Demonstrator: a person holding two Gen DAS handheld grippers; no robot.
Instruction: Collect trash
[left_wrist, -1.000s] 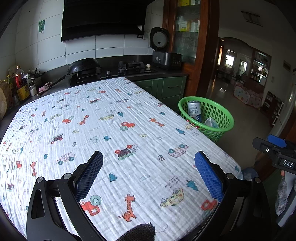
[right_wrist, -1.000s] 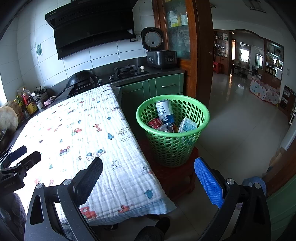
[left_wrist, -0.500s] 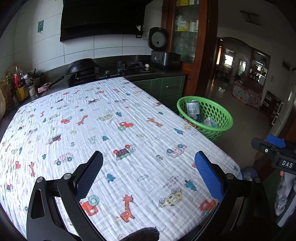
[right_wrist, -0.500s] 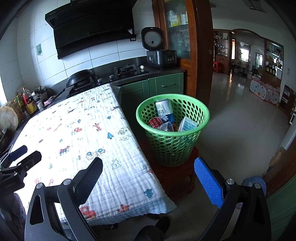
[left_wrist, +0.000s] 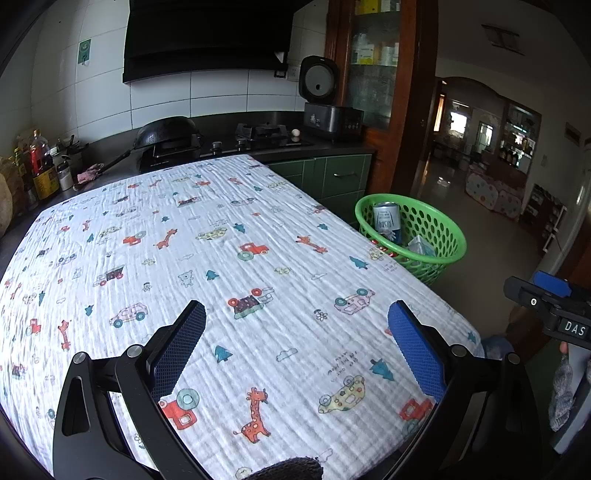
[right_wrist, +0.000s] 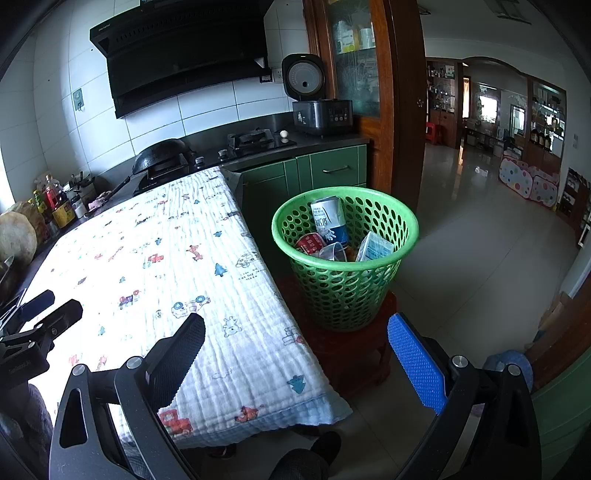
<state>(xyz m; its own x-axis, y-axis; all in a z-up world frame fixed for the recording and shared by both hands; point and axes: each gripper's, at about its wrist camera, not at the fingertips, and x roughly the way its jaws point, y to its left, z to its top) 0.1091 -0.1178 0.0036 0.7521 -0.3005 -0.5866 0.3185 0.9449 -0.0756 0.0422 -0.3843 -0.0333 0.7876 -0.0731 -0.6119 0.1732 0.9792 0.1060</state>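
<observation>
A green perforated basket (right_wrist: 345, 258) stands on a dark red stool (right_wrist: 351, 350) beside the table's right edge; it also shows in the left wrist view (left_wrist: 436, 236). Inside lie a blue-and-white can (right_wrist: 328, 218), a red wrapper (right_wrist: 309, 243), a clear plastic cup (right_wrist: 332, 253) and a pale carton (right_wrist: 375, 247). My left gripper (left_wrist: 295, 332) is open and empty above the table's near end. My right gripper (right_wrist: 295, 345) is open and empty, held over the table's near right corner, short of the basket.
The table is covered by a white cloth (left_wrist: 184, 258) printed with cars and giraffes. Behind it runs a dark counter with a wok (left_wrist: 166, 133), a stove (left_wrist: 262, 133) and a rice cooker (left_wrist: 325, 99). Bottles (left_wrist: 37, 166) stand far left. Tiled floor (right_wrist: 480, 240) opens to the right.
The left wrist view has drifted slightly, with the table a little lower in frame. The right gripper and the basket look unmoved. Both jaws stay open.
</observation>
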